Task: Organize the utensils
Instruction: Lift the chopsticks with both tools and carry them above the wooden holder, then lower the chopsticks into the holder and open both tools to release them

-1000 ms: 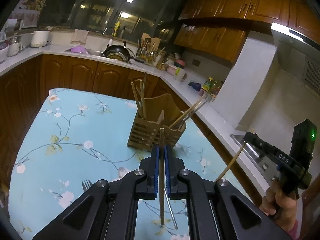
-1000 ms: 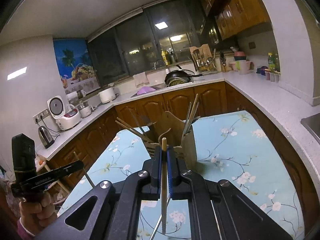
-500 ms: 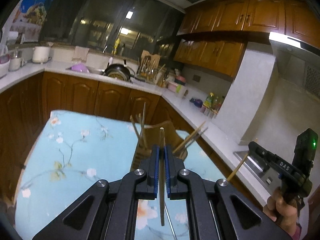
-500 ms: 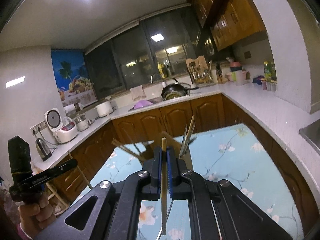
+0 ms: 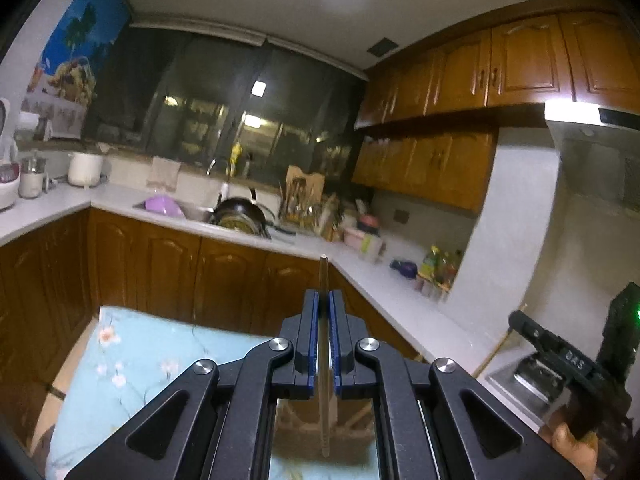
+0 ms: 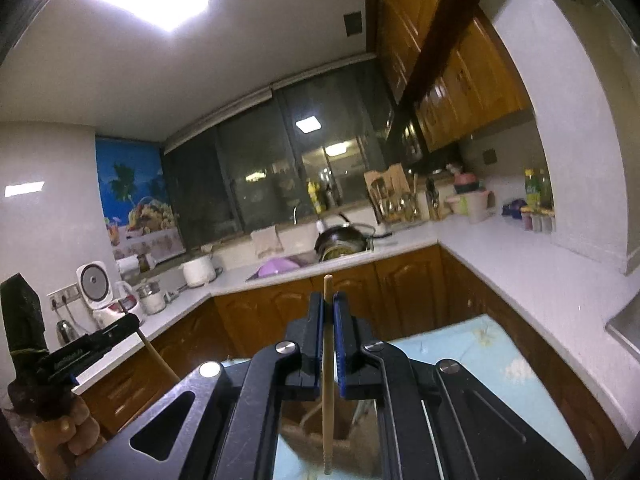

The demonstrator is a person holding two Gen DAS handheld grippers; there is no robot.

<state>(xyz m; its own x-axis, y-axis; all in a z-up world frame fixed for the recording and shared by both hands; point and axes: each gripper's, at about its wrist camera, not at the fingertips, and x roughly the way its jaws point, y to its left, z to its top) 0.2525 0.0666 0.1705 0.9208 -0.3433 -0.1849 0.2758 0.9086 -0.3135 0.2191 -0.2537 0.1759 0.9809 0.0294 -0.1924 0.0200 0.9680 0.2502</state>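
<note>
Left gripper: the left gripper is clenched on one wooden chopstick, which stands upright between the blue pads.
Right gripper: the right gripper is clenched in the same way on a second chopstick, also upright, its thin end pointing down.
Holder: the wooden utensil holder is seen only in part, low in both views, through the gap under the jaws; it stands on the flowered tablecloth.
Key relation: each stick has its long axis vertical, and the holder lies below and a little ahead of both tips. In my judgement a straight descent can bring the tips into a compartment, but which compartment I cannot tell.
Nearer hand: both look about equally close to the holder; I cannot say which is nearer.
Other hand in view: the person's hand carrying the left gripper shows at the left edge of the right view, well apart from the right one.
Risk: the sticks may touch each other if both go down together.
</note>
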